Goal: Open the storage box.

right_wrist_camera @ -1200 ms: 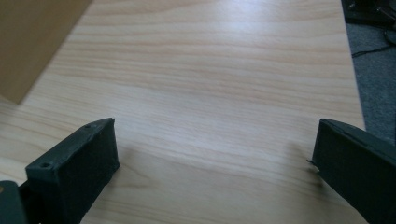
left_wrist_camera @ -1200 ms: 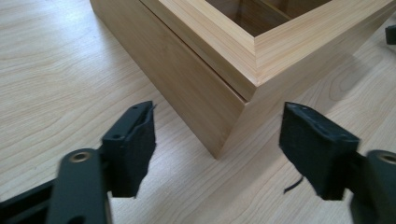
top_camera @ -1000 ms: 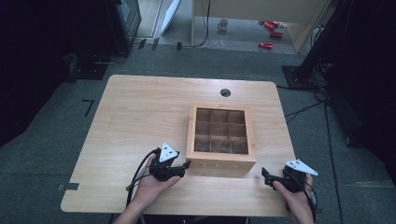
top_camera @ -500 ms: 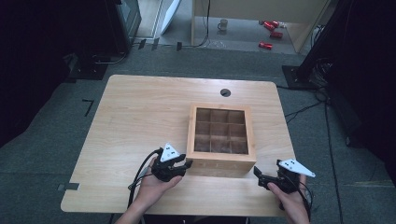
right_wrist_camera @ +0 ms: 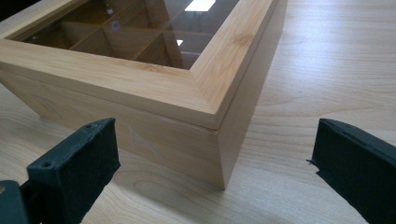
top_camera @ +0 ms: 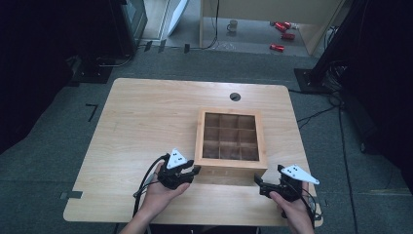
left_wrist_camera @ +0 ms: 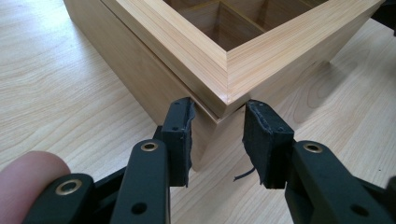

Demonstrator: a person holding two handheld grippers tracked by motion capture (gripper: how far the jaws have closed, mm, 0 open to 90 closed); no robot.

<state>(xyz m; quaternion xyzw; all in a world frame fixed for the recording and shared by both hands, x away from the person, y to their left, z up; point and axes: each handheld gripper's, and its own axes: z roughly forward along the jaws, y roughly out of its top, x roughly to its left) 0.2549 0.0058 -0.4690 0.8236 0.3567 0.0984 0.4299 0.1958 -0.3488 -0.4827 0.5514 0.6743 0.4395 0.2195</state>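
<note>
A wooden box (top_camera: 231, 165) with a glass lid over a grid of compartments sits on the right half of the table (top_camera: 146, 122). My left gripper (top_camera: 195, 170) is at the box's near left corner. In the left gripper view its gripper (left_wrist_camera: 217, 135) has both pads closed on that corner of the box (left_wrist_camera: 187, 42), just under the lid's seam. My right gripper (top_camera: 258, 184) is open at the near right corner. In the right gripper view its gripper (right_wrist_camera: 215, 158) has jaws wide apart on either side of the box (right_wrist_camera: 140, 88) corner, not touching it.
A round cable hole (top_camera: 235, 96) is in the table behind the box. A black cable (top_camera: 146, 180) trails from the left gripper toward the table's near edge. On the floor beyond the table lie a mug (top_camera: 233, 25) and red cans (top_camera: 281, 35).
My right gripper has moved left, closer to the box's near right corner. The left hand has kept its place at the near left corner.
</note>
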